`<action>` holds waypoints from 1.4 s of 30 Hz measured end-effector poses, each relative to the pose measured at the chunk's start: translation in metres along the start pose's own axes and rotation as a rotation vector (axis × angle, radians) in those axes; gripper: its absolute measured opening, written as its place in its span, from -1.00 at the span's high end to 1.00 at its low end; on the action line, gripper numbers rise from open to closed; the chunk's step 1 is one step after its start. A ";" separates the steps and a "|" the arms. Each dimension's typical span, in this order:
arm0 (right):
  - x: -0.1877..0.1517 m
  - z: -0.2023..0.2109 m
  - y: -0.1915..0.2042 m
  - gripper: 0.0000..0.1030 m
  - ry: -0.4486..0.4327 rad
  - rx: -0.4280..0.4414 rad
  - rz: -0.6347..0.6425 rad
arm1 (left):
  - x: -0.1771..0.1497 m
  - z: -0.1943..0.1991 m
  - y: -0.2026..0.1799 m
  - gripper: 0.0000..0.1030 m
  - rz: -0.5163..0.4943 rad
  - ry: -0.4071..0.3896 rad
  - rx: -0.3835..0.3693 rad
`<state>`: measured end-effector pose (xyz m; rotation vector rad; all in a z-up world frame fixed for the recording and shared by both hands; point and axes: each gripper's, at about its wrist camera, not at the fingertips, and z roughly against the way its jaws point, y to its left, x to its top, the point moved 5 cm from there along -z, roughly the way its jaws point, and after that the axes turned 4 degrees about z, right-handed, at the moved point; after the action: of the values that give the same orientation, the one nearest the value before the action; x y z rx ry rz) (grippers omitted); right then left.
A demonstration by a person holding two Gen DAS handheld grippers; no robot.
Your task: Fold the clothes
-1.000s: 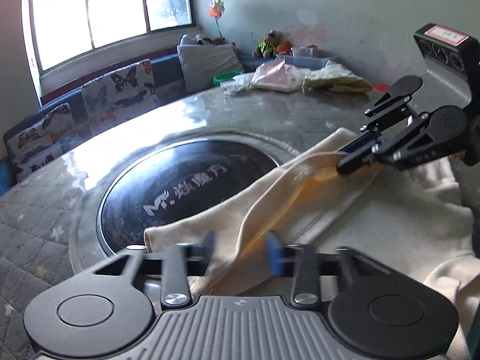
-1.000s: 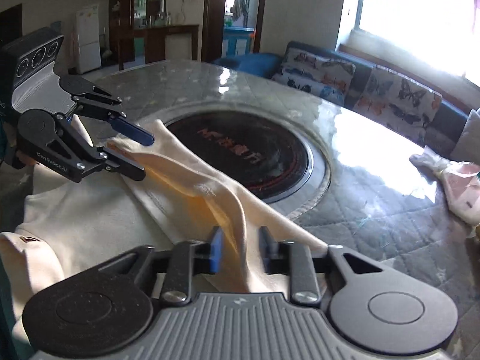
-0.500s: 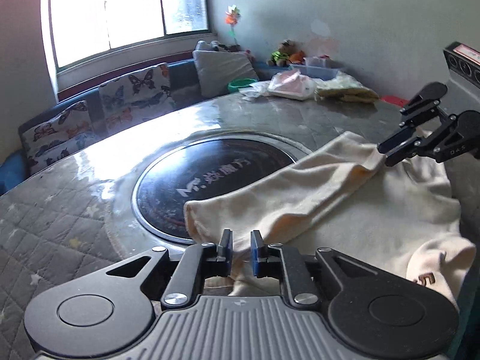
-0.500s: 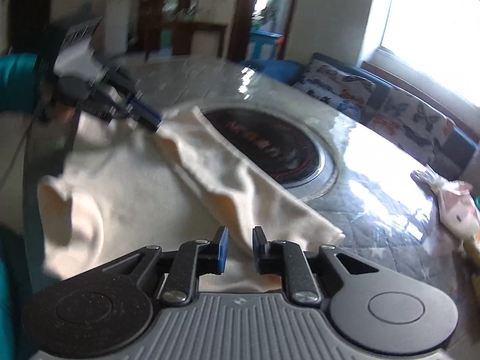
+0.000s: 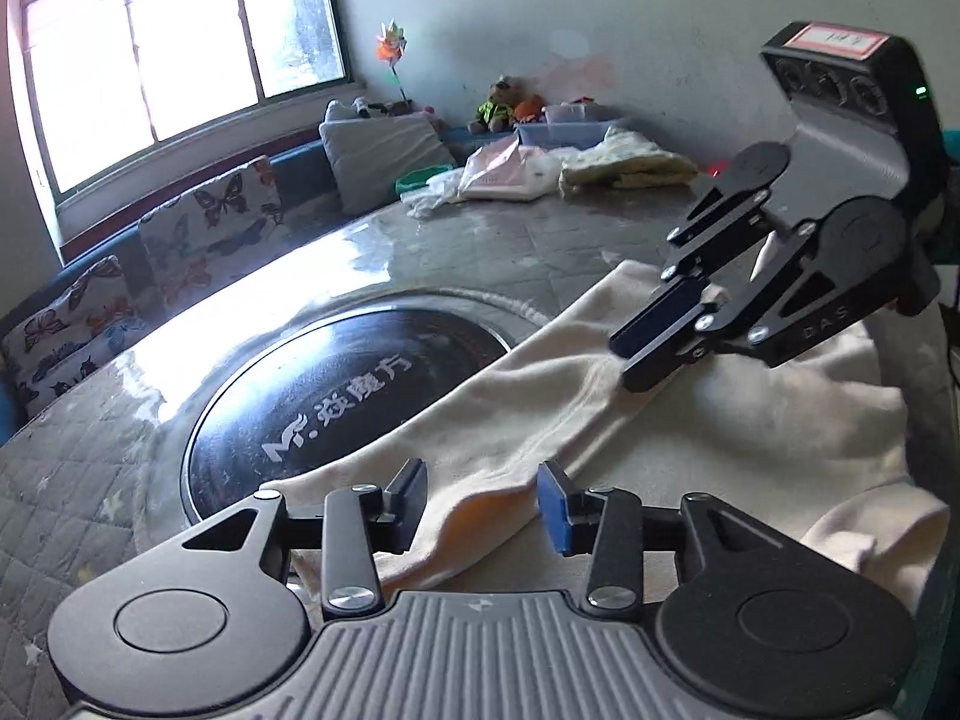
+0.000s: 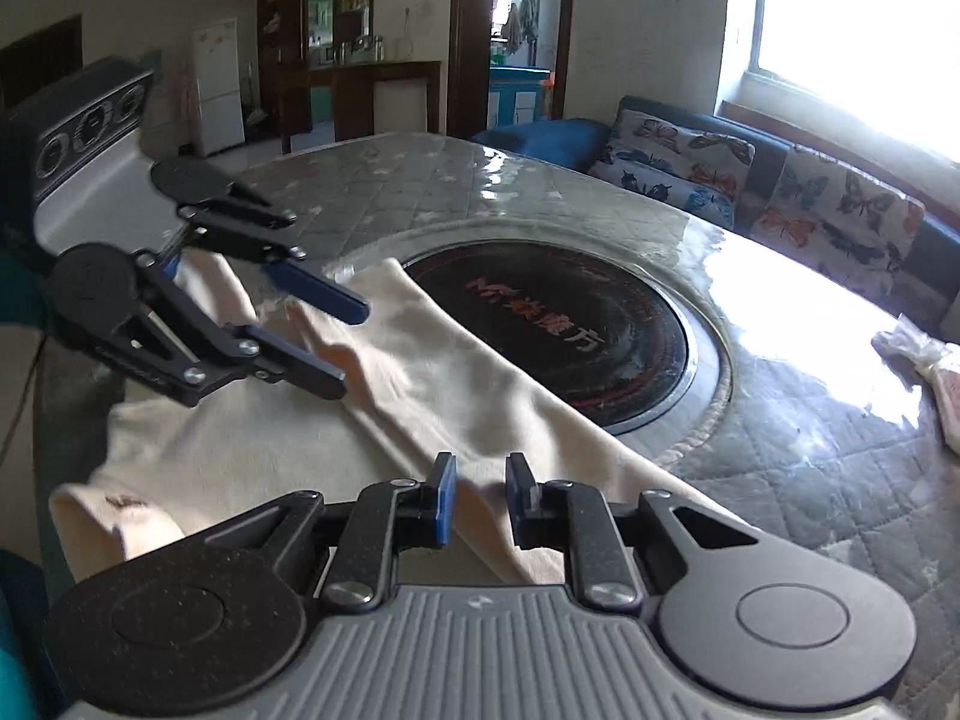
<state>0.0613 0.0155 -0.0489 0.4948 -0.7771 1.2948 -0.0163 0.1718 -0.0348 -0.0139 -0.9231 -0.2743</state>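
A cream garment (image 5: 540, 420) lies on the round table, one long part folded across its body and overlapping the black round inset (image 5: 336, 402). My left gripper (image 5: 483, 501) is open, its jaws straddling the near end of the fold without pressing it. My right gripper (image 5: 624, 363) sits at the far end of the fold, and wrinkles run toward its tips. In the right wrist view the right gripper (image 6: 480, 504) has a narrow gap with a ridge of the garment (image 6: 450, 384) pinched in it. The left gripper (image 6: 343, 349) shows spread wide above the cloth.
The table (image 5: 90, 480) has a quilted cover under glass. Bags and folded textiles (image 5: 516, 174) lie at its far edge. A butterfly-print sofa (image 5: 210, 222) runs under the window. Another bag (image 6: 924, 354) lies at the table's right. The black inset (image 6: 570, 336) lies beside the garment.
My left gripper has opened and let go of the fold, which now lies flat. The right gripper has come closer along the fold; its gap is unchanged.
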 end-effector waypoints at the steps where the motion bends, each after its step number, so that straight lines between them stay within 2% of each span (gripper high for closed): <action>1: -0.002 0.001 0.001 0.68 0.004 -0.005 0.009 | -0.001 -0.003 0.001 0.15 0.005 0.010 -0.001; 2: -0.003 0.000 0.001 0.68 0.009 -0.014 0.013 | -0.003 -0.007 0.002 0.19 0.008 0.024 0.003; 4: -0.005 0.000 0.001 0.68 0.017 -0.025 0.022 | -0.005 -0.010 0.004 0.44 0.017 0.029 0.000; 6: -0.007 -0.002 0.002 0.68 0.021 -0.034 0.036 | -0.005 -0.008 0.005 0.80 0.025 0.024 0.008; 9: -0.007 0.000 0.006 0.95 0.003 -0.051 0.068 | -0.002 0.001 0.006 0.89 0.019 -0.006 0.030; 13: -0.005 0.013 0.015 0.95 -0.024 -0.039 0.110 | -0.003 0.017 0.005 0.89 -0.004 -0.031 0.029; 16: -0.012 0.006 0.019 0.93 0.025 -0.018 0.132 | -0.012 0.010 0.005 0.88 -0.014 0.024 0.036; 18: -0.017 0.003 0.023 0.82 0.035 0.011 0.137 | -0.016 0.011 0.006 0.82 -0.003 0.039 0.037; 22: -0.004 0.008 0.023 0.78 -0.014 0.016 0.113 | -0.011 0.017 0.009 0.77 0.013 0.002 0.048; 24: 0.004 0.007 0.020 0.75 -0.040 0.012 0.091 | -0.008 0.014 0.006 0.54 0.004 -0.006 0.040; 26: 0.013 0.007 0.017 0.61 -0.066 0.008 0.069 | -0.006 0.009 0.002 0.35 -0.013 -0.005 0.035; 29: 0.013 -0.008 0.014 0.57 -0.057 0.028 0.022 | -0.010 -0.001 -0.004 0.38 -0.029 0.027 0.012; 32: 0.007 -0.018 0.018 0.54 -0.016 0.068 0.012 | -0.011 0.000 -0.003 0.80 -0.034 0.029 0.020; 34: 0.003 -0.013 0.026 0.53 -0.012 0.086 0.050 | -0.012 0.006 0.000 0.82 -0.032 0.022 0.032; 36: 0.004 -0.007 0.027 0.53 -0.034 0.095 0.043 | -0.013 0.010 0.003 0.83 -0.026 0.020 0.042; 40: 0.004 -0.008 0.020 0.38 -0.051 0.086 -0.020 | -0.015 0.019 0.014 0.74 0.033 0.011 0.074; 42: 0.000 -0.012 0.023 0.36 -0.020 0.105 -0.022 | -0.015 0.027 0.021 0.47 0.060 -0.007 0.112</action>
<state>0.0423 0.0290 -0.0594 0.5998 -0.7208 1.3168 -0.0412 0.1993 -0.0283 0.0608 -0.9424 -0.1669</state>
